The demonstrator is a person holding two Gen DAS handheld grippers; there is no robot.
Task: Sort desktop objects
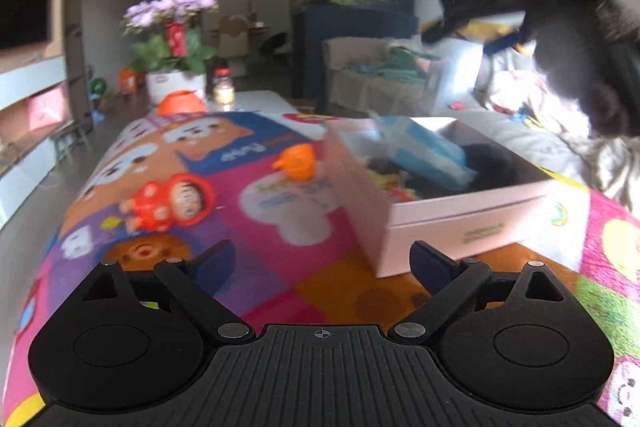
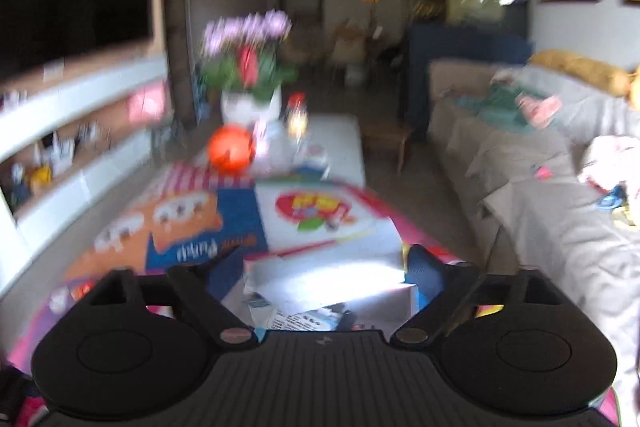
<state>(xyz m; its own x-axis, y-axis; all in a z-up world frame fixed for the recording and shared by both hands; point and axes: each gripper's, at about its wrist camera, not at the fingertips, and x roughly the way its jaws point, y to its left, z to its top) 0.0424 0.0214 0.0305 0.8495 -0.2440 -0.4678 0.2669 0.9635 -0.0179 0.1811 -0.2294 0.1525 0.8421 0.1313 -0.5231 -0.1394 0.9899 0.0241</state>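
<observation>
In the left wrist view a pink box [image 1: 460, 211] stands open on the colourful cartoon mat [image 1: 280, 227], holding a blue-and-white packet [image 1: 424, 151] and dark items. A red doll figure [image 1: 168, 205] and a small orange toy [image 1: 298, 161] lie on the mat left of the box. My left gripper [image 1: 322, 261] is open and empty, low over the mat's near edge. My right gripper [image 2: 324, 269] is open above the box [image 2: 328, 291]; it also shows as a dark blurred shape in the left wrist view [image 1: 580, 39], raised right of the box.
A white pot of purple flowers [image 1: 172, 39], a jar [image 1: 223, 87] and an orange round object [image 1: 180, 103] stand at the table's far end. A grey sofa with clothes [image 2: 540, 163] runs along the right. A TV and shelves [image 2: 72, 115] are on the left.
</observation>
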